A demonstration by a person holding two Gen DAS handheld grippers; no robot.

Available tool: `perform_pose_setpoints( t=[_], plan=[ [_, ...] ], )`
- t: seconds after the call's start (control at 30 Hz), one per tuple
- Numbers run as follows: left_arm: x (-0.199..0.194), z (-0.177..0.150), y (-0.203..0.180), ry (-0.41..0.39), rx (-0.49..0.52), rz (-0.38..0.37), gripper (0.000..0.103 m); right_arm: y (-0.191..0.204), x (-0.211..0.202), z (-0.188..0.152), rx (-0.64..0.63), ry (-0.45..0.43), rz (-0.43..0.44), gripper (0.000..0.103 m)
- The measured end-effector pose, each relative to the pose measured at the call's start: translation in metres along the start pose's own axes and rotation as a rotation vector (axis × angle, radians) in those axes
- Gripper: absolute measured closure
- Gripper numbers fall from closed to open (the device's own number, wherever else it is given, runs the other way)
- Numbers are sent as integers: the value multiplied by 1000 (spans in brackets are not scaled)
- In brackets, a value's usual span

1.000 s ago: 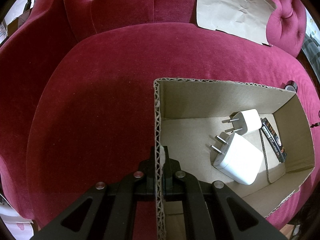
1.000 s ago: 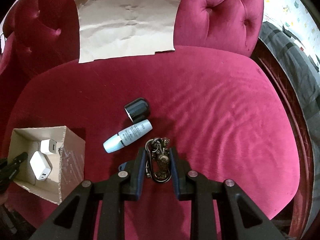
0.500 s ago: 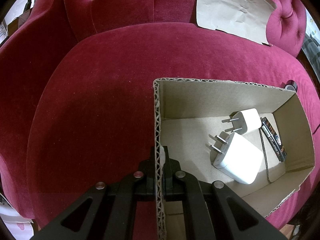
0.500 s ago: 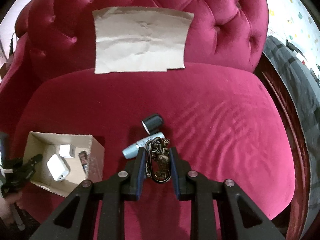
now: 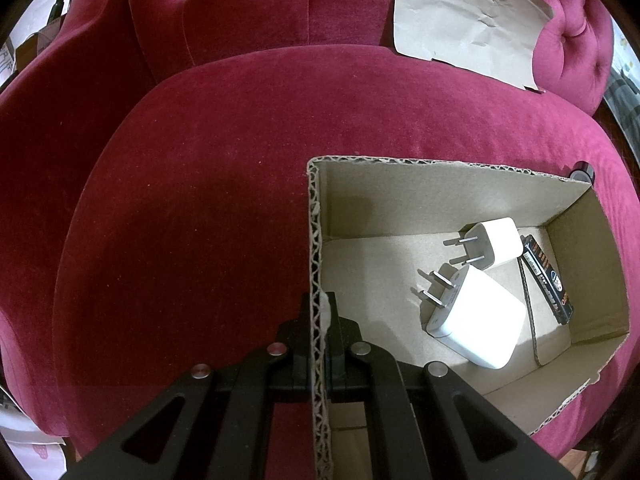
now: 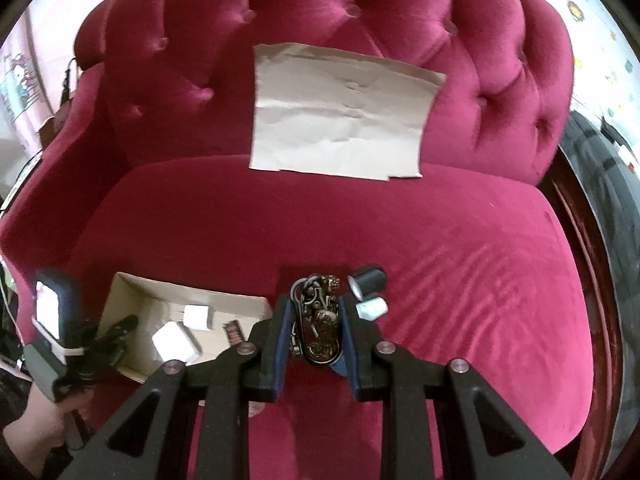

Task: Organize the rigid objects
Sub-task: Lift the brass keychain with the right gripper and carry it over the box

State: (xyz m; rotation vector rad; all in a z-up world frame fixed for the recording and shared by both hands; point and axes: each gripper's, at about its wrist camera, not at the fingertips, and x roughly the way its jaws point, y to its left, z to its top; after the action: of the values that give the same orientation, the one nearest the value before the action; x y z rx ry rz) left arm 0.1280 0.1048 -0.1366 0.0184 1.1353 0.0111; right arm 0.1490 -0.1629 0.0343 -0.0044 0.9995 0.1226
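Observation:
My left gripper (image 5: 320, 312) is shut on the left wall of an open cardboard box (image 5: 316, 240) that stands on the red velvet seat. Inside lie a large white charger (image 5: 476, 320), a small white charger (image 5: 494, 242) and a black battery (image 5: 548, 280). In the right wrist view my right gripper (image 6: 314, 320) is shut on a bronze keychain (image 6: 320, 320), held above the seat. Just right of it lie a black cap (image 6: 370, 276) and a pale blue tube (image 6: 372, 307), partly hidden by a finger. The box (image 6: 132, 284) sits to the lower left, with the left gripper (image 6: 120, 326) clamped on it.
A crumpled sheet of brown paper (image 6: 340, 116) leans on the tufted backrest (image 6: 480, 60). The seat cushion (image 6: 460, 260) stretches wide to the right of the objects. A person's hand (image 6: 36, 428) holds the left gripper at the lower left. Dark clutter lies beyond the chair's right edge.
My right gripper has risen with the keychain and swung left toward the box; the cap and tube now lie to its right. The left gripper and box have not moved.

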Motion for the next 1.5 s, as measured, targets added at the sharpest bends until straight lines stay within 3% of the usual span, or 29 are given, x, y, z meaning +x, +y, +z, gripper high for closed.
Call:
perform_pose_setpoints(
  t=[0.77, 1.5],
  plan=[
    [0, -1, -1, 1, 0, 1, 100, 80, 36, -12, -111, 56, 128, 79],
    [0, 0, -1, 1, 1, 2, 100, 105, 87, -38, -112, 171, 150, 78]
  ],
)
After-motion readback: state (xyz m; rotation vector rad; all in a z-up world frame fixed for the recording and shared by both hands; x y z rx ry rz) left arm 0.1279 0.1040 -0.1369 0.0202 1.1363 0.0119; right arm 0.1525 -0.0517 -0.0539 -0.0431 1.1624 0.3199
